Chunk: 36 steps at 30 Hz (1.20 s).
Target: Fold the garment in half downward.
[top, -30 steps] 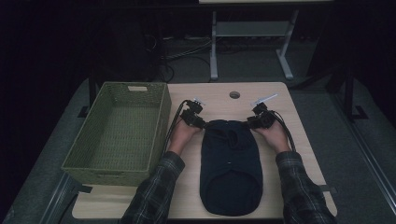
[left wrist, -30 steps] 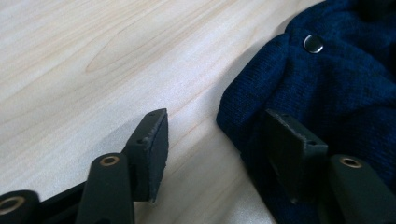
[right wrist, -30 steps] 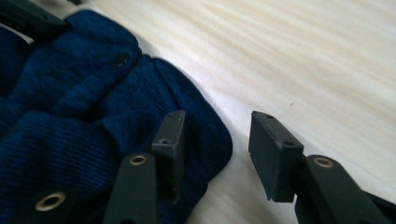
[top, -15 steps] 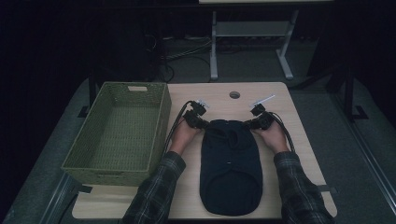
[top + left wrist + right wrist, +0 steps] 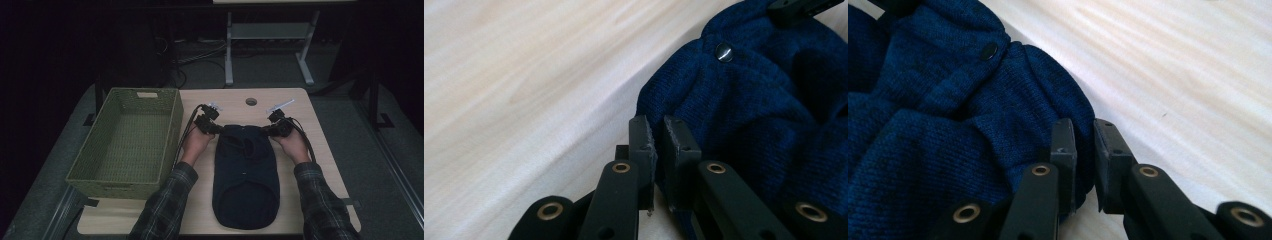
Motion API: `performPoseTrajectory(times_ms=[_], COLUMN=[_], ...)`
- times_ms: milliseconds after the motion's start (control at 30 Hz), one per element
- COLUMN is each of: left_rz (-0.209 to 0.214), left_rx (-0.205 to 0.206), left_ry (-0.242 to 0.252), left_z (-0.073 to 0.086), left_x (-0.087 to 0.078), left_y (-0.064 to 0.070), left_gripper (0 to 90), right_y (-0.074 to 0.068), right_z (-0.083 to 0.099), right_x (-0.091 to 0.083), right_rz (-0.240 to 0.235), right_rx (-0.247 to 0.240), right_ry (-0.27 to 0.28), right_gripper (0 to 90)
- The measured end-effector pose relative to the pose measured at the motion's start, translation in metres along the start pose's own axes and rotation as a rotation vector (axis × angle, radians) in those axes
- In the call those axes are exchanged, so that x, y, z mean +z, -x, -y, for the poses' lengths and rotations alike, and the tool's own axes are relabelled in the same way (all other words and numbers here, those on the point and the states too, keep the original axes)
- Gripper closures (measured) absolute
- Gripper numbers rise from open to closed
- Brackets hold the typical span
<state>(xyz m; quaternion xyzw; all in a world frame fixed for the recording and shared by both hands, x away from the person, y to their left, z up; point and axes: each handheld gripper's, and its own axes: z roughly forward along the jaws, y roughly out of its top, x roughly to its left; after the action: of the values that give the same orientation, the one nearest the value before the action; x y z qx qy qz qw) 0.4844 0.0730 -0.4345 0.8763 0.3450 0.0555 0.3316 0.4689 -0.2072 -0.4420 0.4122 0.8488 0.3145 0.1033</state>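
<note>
A dark navy knitted garment (image 5: 245, 180) lies flat on the wooden table (image 5: 325, 170), long axis running away from me. My left gripper (image 5: 216, 129) sits at its far left corner and my right gripper (image 5: 270, 131) at its far right corner. In the left gripper view the jaws (image 5: 658, 135) stand almost together on the garment's (image 5: 764, 115) edge, near a metal snap (image 5: 724, 51). The right gripper view has its jaws (image 5: 1084, 137) pinching a fold of the knit (image 5: 938, 125), with a dark snap (image 5: 989, 50) farther off.
A green woven basket (image 5: 174, 120) stands left of the garment, close to my left forearm. A round hole (image 5: 251, 101) is in the tabletop beyond the garment. Bare wood lies right of the garment. Past the table's far edge is dark floor with a metal stand (image 5: 229, 55).
Hardly anything differs. Both grippers stay at the garment's far corners, and the left one has edged slightly farther away. The garment lies where it was.
</note>
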Motion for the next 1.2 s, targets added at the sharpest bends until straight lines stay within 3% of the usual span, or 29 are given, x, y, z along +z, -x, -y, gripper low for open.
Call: performPoseTrajectory(times_ms=[167,333,600,833,1067,1200], left_rz=[-0.018,-0.040,-0.074,-0.120,-0.117,-0.118], left_rx=[0.002,0.002,0.020,0.050,0.059,0.081], left_ry=[0.039,0.095,0.138,0.193,0.196,0.199], left_z=[-0.006,-0.012,-0.015,-0.022,-0.013,-0.009], left_x=[-0.014,-0.034,-0.048,-0.064,-0.067,-0.073], left_y=[0.004,0.006,0.008,0.015,0.024,0.031], left_gripper=[83.7,83.7,83.7,83.6,83.7,83.6], right_y=[-0.001,-0.006,-0.011,-0.016,-0.027,-0.037], right_z=[-0.006,-0.019,-0.030,-0.040,-0.029,-0.020], right_x=[-0.011,-0.028,-0.040,-0.058,-0.062,-0.072], right_rz=[0.006,0.022,0.032,0.054,0.054,0.055], right_rx=[-0.011,-0.029,-0.058,-0.086,-0.110,-0.132], right_ry=[0.017,0.073,0.099,0.162,0.169,0.199], right_gripper=[80.3,80.3,80.2,80.2,80.2,80.1])
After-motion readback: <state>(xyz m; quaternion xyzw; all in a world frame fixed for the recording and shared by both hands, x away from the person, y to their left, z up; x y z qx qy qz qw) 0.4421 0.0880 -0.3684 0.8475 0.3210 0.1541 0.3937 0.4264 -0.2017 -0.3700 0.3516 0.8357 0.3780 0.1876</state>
